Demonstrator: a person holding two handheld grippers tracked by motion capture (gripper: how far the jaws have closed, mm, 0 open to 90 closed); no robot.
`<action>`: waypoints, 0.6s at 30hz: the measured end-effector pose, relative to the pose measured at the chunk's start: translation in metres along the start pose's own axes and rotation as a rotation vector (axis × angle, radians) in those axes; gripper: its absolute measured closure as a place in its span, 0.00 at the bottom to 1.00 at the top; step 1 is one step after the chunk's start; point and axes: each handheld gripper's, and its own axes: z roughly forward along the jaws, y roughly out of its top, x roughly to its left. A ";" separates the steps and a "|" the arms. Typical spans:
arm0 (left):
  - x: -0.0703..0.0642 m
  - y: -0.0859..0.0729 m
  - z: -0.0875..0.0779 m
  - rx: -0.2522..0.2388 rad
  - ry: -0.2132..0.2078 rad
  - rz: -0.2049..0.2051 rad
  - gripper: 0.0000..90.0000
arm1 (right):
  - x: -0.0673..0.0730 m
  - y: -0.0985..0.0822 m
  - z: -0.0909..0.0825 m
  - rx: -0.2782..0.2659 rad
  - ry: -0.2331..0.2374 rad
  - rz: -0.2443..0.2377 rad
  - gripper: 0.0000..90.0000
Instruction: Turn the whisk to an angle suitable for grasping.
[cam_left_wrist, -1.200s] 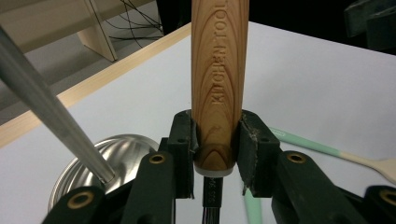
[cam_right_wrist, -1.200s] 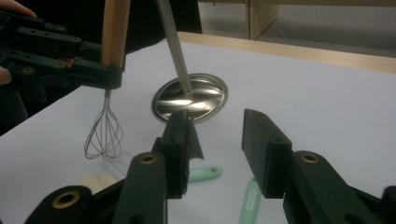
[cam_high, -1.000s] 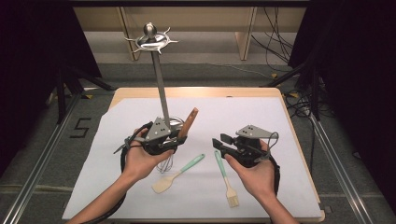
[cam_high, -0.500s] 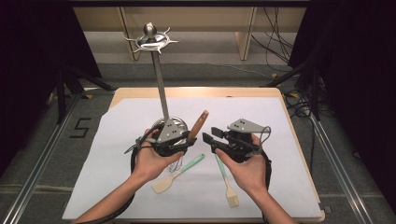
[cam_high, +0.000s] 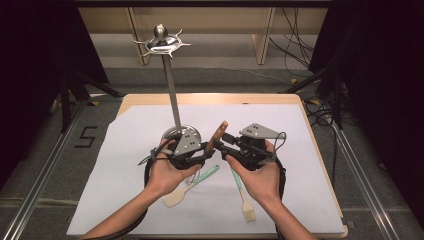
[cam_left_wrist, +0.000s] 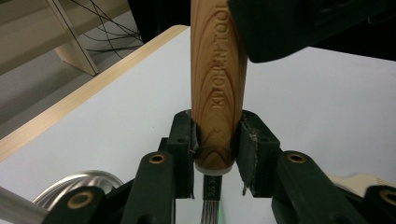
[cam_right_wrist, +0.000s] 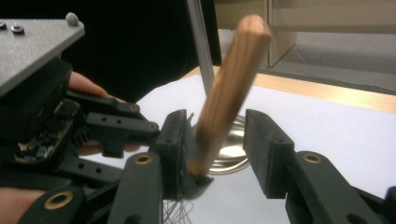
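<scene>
Left gripper (cam_left_wrist: 217, 154): clenched on my whisk's wooden handle (cam_left_wrist: 218, 88), pads tight on its base.
Whisk wires (cam_left_wrist: 211, 205): mostly hidden below the jaws.
Right gripper (cam_right_wrist: 222, 144): jaws just been closing around the handle; one pad touches it, other stands apart. Not gripping.
Handle location: mid-table (cam_high: 310, 150), beside stand (cam_high: 172, 100), tilted.
Handle top: cut off in left gripper view.
</scene>
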 end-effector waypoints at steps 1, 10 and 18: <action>-0.001 0.000 0.000 -0.003 -0.004 0.005 0.76 | -0.001 0.001 0.000 0.003 -0.005 -0.010 0.69; -0.005 0.002 0.000 -0.008 -0.009 0.015 0.76 | -0.002 0.004 0.000 -0.010 0.012 0.030 0.80; -0.002 0.005 -0.004 -0.032 -0.042 0.046 0.75 | 0.002 0.009 -0.006 0.000 0.027 0.064 0.82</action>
